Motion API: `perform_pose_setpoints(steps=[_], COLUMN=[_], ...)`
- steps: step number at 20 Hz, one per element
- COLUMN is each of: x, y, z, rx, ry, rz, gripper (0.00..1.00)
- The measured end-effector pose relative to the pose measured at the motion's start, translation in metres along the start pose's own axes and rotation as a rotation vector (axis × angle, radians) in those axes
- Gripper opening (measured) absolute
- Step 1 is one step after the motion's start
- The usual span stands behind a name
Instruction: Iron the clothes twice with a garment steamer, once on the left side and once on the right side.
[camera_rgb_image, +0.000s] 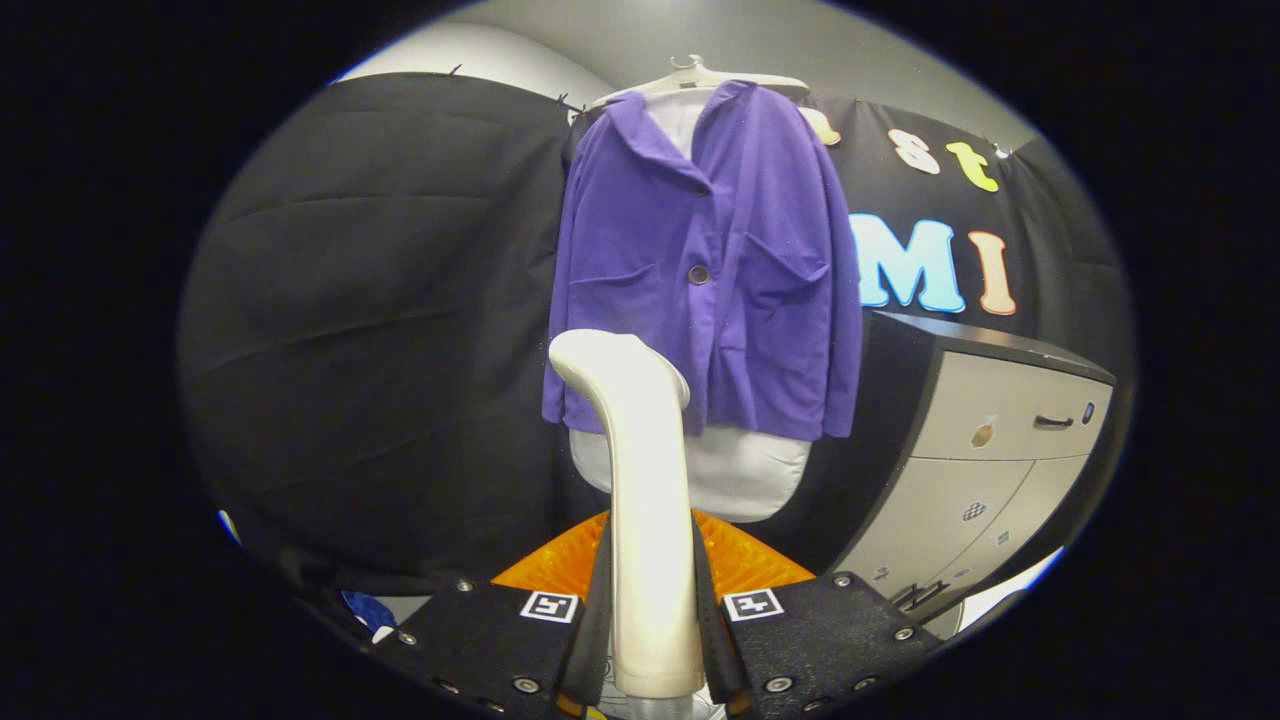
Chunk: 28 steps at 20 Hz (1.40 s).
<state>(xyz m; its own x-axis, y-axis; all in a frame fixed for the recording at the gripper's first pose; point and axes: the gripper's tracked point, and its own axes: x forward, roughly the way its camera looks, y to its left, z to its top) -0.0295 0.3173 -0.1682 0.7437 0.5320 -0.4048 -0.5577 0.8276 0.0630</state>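
Between the fingers (652, 610), clamped steamer (645, 500), upright; purple jacket (700, 270) hanging just beyond

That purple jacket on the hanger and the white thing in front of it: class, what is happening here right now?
A hand-held gripper is shut on the handle of a white garment steamer, holding it upright between its fingers. The steamer's head points toward a purple jacket hanging on a white hanger against the black cloth wall, over a white form. The head looks short of the fabric. A grey drawer cabinet stands beside the jacket.
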Motion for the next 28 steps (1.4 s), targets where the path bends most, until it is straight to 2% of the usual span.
perform_pose_setpoints(steps=[8,12,18,22,28], x=[-0.111,-0.171,-0.249,-0.273,-0.279], y=[-0.109,-0.169,-0.235,-0.254,-0.257], z=[0.072,0.097,0.101,0.083,0.075], rx=[0.094,0.107,0.122,0.121,0.191], ry=[-0.141,-0.225,-0.304,-0.302,-0.286], rz=[-0.083,-0.160,-0.243,-0.235,-0.248], gripper=[0.39,0.39,0.38,0.38,0.38])
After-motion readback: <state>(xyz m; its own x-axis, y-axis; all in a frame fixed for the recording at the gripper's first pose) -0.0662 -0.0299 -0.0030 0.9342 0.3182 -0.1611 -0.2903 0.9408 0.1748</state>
